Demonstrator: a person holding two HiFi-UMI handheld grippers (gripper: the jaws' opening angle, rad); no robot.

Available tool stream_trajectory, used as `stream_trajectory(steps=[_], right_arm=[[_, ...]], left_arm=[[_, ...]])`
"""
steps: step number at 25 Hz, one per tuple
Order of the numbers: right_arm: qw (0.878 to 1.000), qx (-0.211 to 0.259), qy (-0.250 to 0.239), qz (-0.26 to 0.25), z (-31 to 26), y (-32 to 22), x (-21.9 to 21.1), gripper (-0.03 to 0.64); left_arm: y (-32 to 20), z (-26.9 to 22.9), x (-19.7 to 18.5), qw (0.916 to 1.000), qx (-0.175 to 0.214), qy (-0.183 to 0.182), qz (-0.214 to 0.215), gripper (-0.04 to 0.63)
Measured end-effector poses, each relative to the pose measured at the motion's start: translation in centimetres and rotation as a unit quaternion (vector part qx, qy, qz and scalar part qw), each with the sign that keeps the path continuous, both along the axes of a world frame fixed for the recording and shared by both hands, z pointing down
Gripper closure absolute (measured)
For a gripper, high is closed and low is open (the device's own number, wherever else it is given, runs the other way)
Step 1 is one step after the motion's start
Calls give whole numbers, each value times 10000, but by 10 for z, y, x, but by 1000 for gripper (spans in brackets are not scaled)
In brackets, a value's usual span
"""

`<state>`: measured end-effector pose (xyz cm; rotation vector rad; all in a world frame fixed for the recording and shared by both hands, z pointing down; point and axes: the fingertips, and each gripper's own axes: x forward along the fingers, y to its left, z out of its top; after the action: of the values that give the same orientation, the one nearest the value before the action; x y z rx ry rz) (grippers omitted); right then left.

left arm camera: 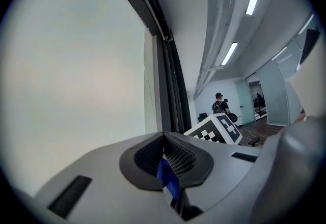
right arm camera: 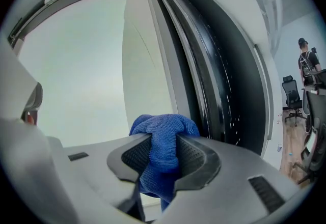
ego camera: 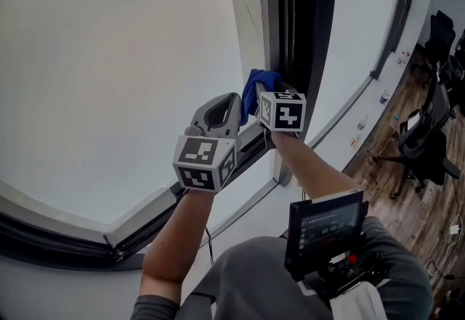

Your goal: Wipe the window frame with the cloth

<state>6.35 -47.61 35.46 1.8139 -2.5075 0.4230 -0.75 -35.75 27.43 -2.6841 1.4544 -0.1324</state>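
A blue cloth (ego camera: 260, 84) (right arm camera: 163, 126) is bunched between the jaws of my right gripper (ego camera: 263, 102) (right arm camera: 162, 141), which is shut on it. The cloth sits against the dark vertical window frame (ego camera: 298, 28) (right arm camera: 209, 85), low down near the sill. My left gripper (ego camera: 231, 104) (left arm camera: 164, 139) hangs just left of the cloth with its pads closed together. A thin blue sliver shows between those pads in the left gripper view; I cannot tell what it is. The frame (left arm camera: 170, 90) rises ahead of the left gripper.
A large pale window pane (ego camera: 116, 57) fills the left. The lower frame rail (ego camera: 145, 228) runs along the bottom left. Office chairs (ego camera: 429, 129) stand on the wooden floor at the right. A person (left arm camera: 220, 103) stands far back in the room.
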Motion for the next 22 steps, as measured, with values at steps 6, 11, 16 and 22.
stream_trajectory(steps=[6, 11, 16, 22], right_arm=[[9993, 381, -28, -52, -47, 5, 2, 483], [9975, 696, -22, -120, -90, 5, 3, 485], [9958, 888, 30, -224, -120, 7, 3, 485], [9929, 1119, 66, -410, -154, 11, -5, 485]], left_arm=[[5, -27, 3, 9998, 186, 70, 98, 584], [4, -55, 8, 9991, 405, 12, 135, 586], [3, -78, 11, 9983, 571, 37, 142, 584], [2, -109, 6, 9964, 833, 128, 9, 584]])
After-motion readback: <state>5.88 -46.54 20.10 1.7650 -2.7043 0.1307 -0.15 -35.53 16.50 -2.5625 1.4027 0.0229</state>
